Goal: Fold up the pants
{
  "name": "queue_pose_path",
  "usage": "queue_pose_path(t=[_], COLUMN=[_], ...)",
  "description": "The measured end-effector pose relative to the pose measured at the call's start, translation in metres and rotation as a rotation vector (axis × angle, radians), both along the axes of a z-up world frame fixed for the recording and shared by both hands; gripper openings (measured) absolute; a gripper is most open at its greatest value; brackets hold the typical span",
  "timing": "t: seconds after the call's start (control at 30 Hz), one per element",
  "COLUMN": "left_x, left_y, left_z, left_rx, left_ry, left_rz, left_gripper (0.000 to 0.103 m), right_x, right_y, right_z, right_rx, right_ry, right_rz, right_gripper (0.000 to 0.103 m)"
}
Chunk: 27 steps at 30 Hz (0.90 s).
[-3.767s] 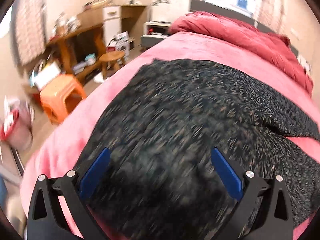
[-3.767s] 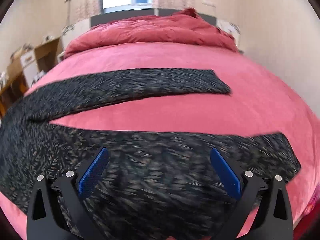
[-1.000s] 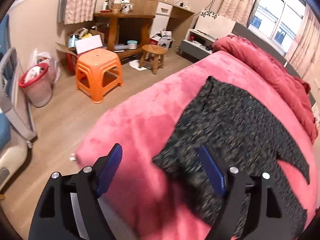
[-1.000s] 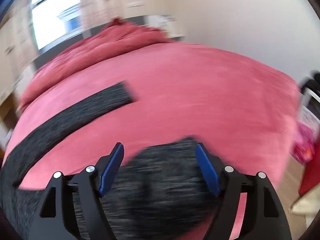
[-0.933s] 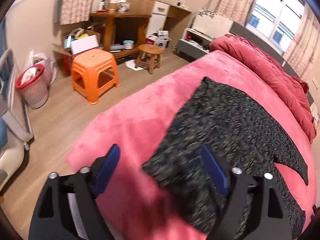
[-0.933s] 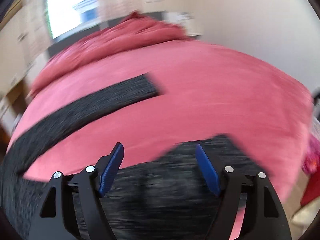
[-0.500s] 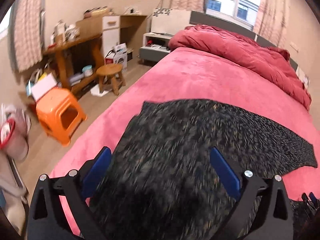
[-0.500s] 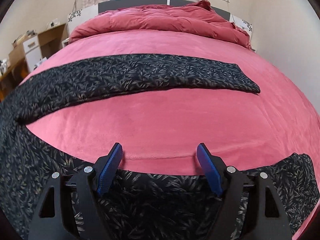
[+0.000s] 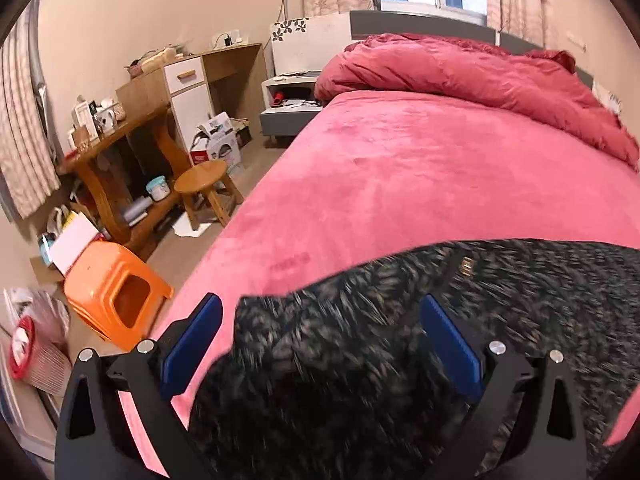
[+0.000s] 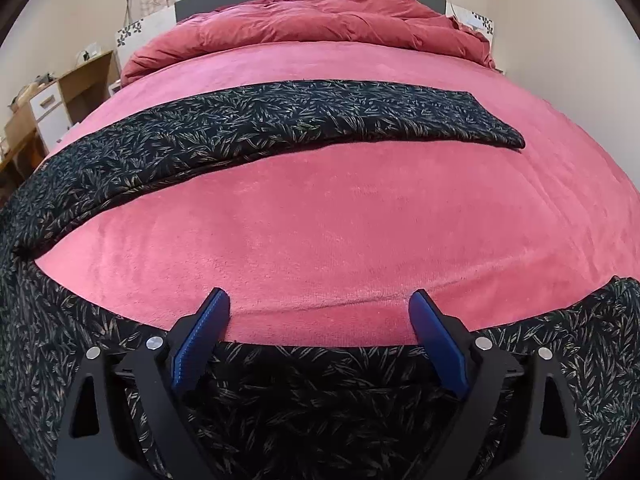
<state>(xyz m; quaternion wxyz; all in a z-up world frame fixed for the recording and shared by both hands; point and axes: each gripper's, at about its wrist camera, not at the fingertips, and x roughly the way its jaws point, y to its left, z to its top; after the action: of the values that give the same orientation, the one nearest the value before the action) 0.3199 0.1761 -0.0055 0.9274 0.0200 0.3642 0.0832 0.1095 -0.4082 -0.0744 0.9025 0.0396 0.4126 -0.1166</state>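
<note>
One pink bed [image 10: 340, 220] fills the room, a red duvet [image 10: 320, 20] heaped at its head. Two stools [image 9: 116, 296] are seen beside it. One pair of pants [image 10: 280, 120] is spread across it. Left gripper [image 9: 320, 332] is held wide, empty, above the waist; right gripper [image 10: 320, 320], jaws just widened, holds nothing.

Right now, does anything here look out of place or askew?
Only mildly. The pants lie with the legs splayed apart on the bed, not yet folded. On the floor, paper lies by the wooden stool. Nothing looks spilled or damaged.

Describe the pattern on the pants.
The pants are black with small pale leaf-like sprigs all over; clearest in the right wrist view.
</note>
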Motion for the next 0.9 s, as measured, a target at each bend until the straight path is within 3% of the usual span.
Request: queue_pose_path(t=[0.3, 0.47, 0.53, 0.6, 0.63, 0.67, 0.7, 0.8, 0.9], left_x=[0.05, 0.065, 0.067, 0.066, 0.065, 0.063, 0.061, 0.051, 0.036], left_y=[0.017, 0.013, 0.009, 0.005, 0.001, -0.002, -0.008, -0.014, -0.011], left_z=[-0.029, -0.047, -0.048, -0.049, -0.047, -0.047, -0.046, -0.042, -0.03], left_rx=[-0.013, -0.031, -0.04, -0.069, -0.058, -0.056, -0.051, -0.033, -0.086], left_ry=[0.136, 0.197, 0.201, 0.2, 0.196, 0.19, 0.188, 0.156, 0.104], left_rz=[0.063, 0.061, 0.056, 0.015, -0.005, -0.029, -0.056, -0.065, -0.055], left_gripper=[0.097, 0.084, 0.076, 0.05, 0.044, 0.023, 0.017, 0.009, 0.008], right_x=[0.0, 0.0, 0.0, 0.0, 0.0, 0.0, 0.0, 0.0, 0.0], right_y=[0.001, 0.001, 0.001, 0.001, 0.001, 0.001, 0.001, 0.001, 0.001], right_z=[-0.002, -0.002, -0.002, -0.002, -0.002, -0.002, -0.002, -0.002, -0.002], right_rx=[0.003, 0.006, 0.006, 0.006, 0.007, 0.008, 0.008, 0.009, 0.012], right_ry=[0.005, 0.008, 0.008, 0.008, 0.008, 0.008, 0.008, 0.008, 0.008], right_rz=[-0.004, -0.005, -0.004, -0.005, -0.004, -0.004, -0.004, -0.004, -0.004], right_gripper=[0.093, 0.094, 0.094, 0.094, 0.094, 0.094, 0.094, 0.094, 0.094])
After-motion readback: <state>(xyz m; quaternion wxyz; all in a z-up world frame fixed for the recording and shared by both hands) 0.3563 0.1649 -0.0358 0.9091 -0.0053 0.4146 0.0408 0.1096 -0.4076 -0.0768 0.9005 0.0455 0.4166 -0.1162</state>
